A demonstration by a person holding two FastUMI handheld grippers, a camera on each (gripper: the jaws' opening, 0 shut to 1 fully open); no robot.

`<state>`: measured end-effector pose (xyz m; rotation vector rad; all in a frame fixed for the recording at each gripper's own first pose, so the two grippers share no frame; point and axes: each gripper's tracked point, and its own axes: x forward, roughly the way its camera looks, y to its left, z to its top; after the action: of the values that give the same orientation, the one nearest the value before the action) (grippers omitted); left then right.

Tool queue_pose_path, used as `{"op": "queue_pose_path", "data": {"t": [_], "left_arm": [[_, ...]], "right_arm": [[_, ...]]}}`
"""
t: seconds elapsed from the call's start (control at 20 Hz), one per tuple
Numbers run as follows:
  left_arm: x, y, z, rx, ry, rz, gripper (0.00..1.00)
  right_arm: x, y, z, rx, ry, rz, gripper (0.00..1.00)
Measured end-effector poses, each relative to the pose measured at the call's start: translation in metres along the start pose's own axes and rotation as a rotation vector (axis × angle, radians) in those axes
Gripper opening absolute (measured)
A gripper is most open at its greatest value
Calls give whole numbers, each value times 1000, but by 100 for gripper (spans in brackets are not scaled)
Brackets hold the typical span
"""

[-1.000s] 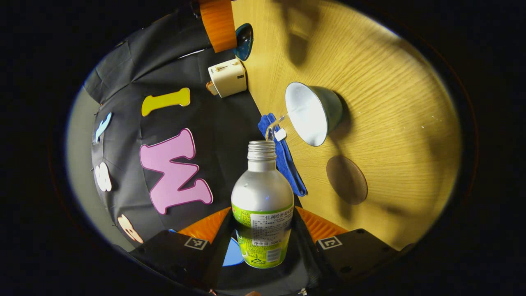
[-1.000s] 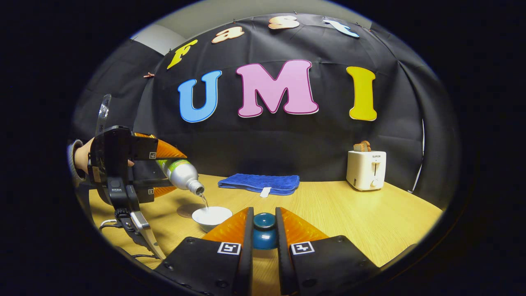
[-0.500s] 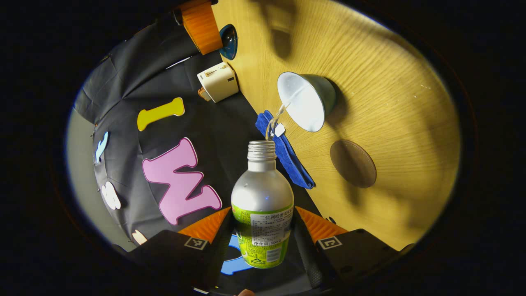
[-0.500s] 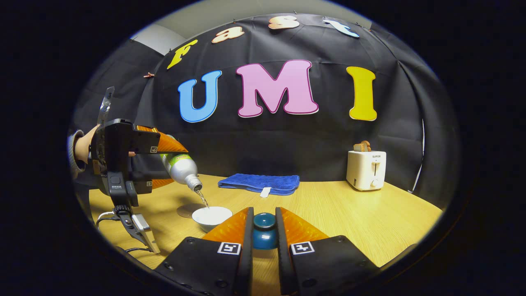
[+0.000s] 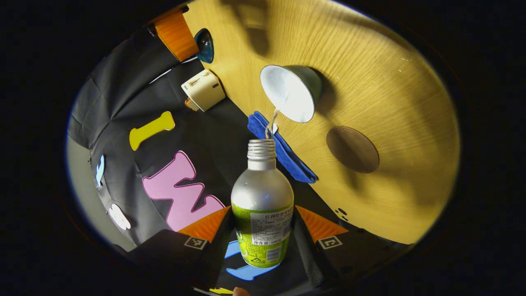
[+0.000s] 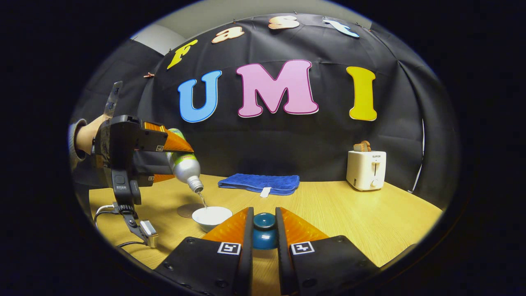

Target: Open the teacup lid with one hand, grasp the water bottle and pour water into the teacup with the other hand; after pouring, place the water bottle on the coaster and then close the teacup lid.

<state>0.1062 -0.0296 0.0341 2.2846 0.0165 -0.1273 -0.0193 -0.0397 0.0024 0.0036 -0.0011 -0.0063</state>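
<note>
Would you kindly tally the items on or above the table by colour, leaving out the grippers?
Blue: 2, towel and teacup lid
White: 2, teacup and toaster
Silver: 1, water bottle
Brown: 1, coaster
Total: 6

Matt frosted water bottle (image 5: 262,193), glossy glazed teacup (image 5: 289,91), wood-grain table (image 5: 382,82), fuzzy blue cloth (image 6: 259,182).

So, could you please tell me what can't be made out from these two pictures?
- Water level in the teacup: right gripper view, too low an angle.
- Lid: right gripper view, its sides covered by the right gripper fingers.
- Water bottle base: left gripper view, cut off between the left gripper fingers.
</note>
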Motion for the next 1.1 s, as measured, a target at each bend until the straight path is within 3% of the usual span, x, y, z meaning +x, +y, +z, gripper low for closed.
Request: {"op": "queue_pose_path", "data": {"t": [0.45,0.85,1.0,1.1], "left_arm": [[6,26,6,125,-8,21,82],[4,36,11,125,-13,52,82],[1,44,13,57,-25,116,82],[2,43,13,-75,-27,152,82]], "right_arm": [[0,0,0,0,0,0,29],[0,0,0,0,0,0,29],[0,0,0,0,0,0,29],[0,0,0,0,0,1,29]]}}
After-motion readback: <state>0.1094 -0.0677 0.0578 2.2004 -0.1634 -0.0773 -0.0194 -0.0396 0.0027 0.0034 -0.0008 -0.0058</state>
